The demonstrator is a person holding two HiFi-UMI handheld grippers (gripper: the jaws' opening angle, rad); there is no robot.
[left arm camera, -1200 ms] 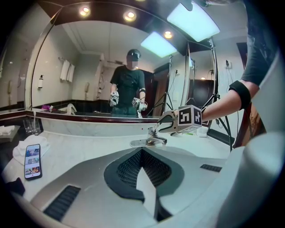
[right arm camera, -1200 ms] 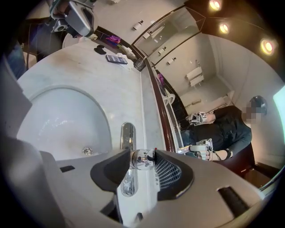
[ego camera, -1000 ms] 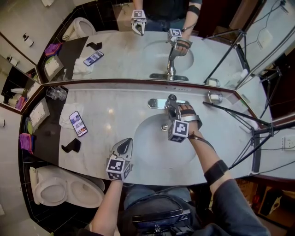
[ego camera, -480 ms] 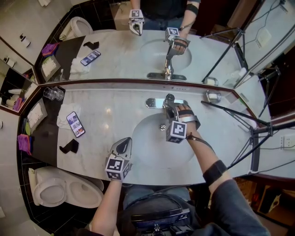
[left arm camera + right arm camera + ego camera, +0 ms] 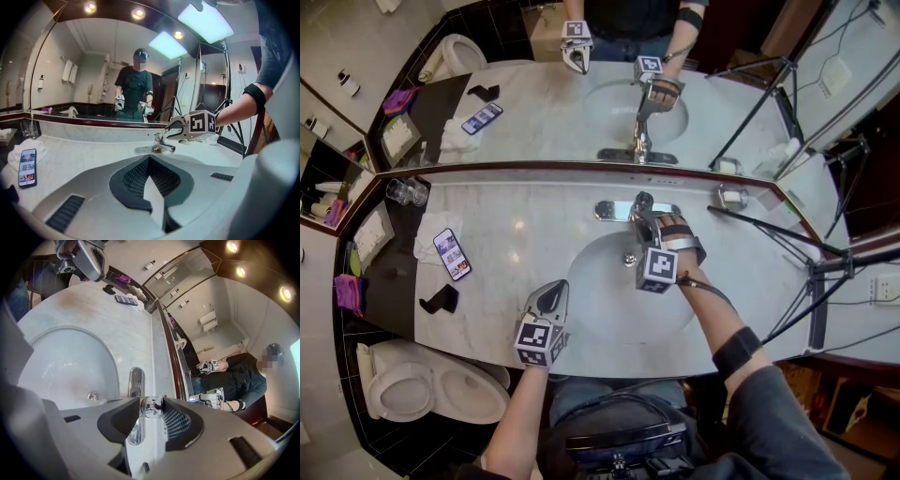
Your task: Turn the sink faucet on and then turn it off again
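Counter's front edge: left claw pressed together; right claw, closing, pinches faucet handle.

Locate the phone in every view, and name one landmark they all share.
Head view: phone at mid-left, on the counter, left of the sink.
Left gripper view: phone at the far left edge, lying flat.
Right gripper view: phone small, near the top, left of centre.
Shared landmark: the chrome faucet.
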